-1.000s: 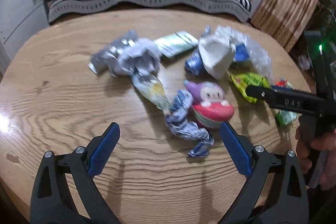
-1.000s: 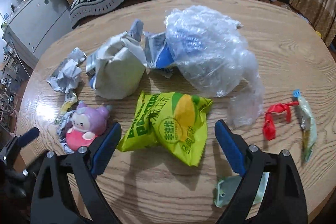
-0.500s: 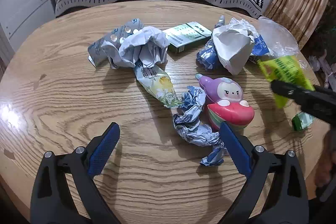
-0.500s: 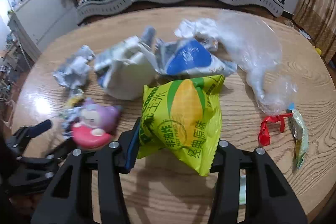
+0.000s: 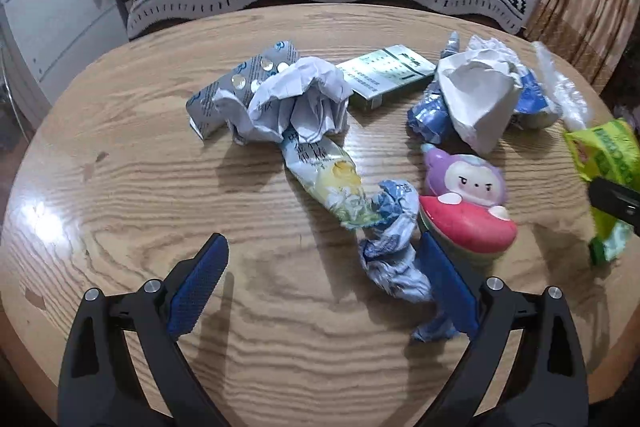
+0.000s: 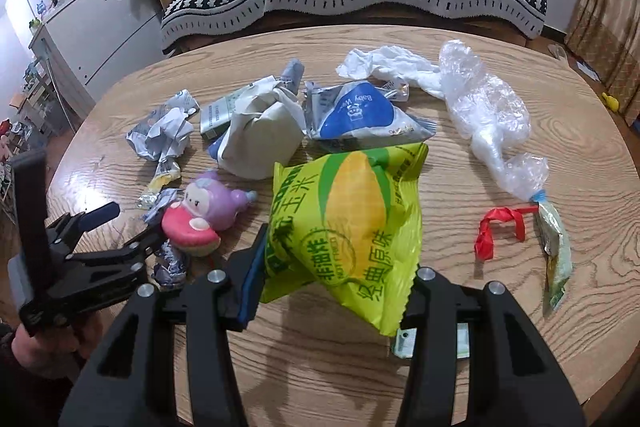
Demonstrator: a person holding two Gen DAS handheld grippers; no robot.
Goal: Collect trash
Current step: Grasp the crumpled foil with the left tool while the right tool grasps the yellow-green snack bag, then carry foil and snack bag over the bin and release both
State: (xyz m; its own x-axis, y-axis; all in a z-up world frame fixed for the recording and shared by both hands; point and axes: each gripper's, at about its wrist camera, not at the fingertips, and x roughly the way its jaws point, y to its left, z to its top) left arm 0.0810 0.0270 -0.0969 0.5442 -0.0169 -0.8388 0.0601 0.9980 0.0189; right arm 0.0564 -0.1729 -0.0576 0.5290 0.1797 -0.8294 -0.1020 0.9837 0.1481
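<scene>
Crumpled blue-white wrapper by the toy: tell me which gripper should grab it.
Left gripper: open, with the crumpled wrapper between its fingers. The right gripper is shut on the yellow-green snack bag.

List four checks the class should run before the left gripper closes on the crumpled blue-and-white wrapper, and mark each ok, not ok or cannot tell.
1. Left gripper open: ok.
2. Crumpled blue-and-white wrapper between its fingers: ok, hard against the right one.
3. Pink-and-purple toy outside the grasp: cannot tell; it sits right behind that finger.
4. Right gripper secure on the yellow-green snack bag: ok, lifted off the table.
</scene>
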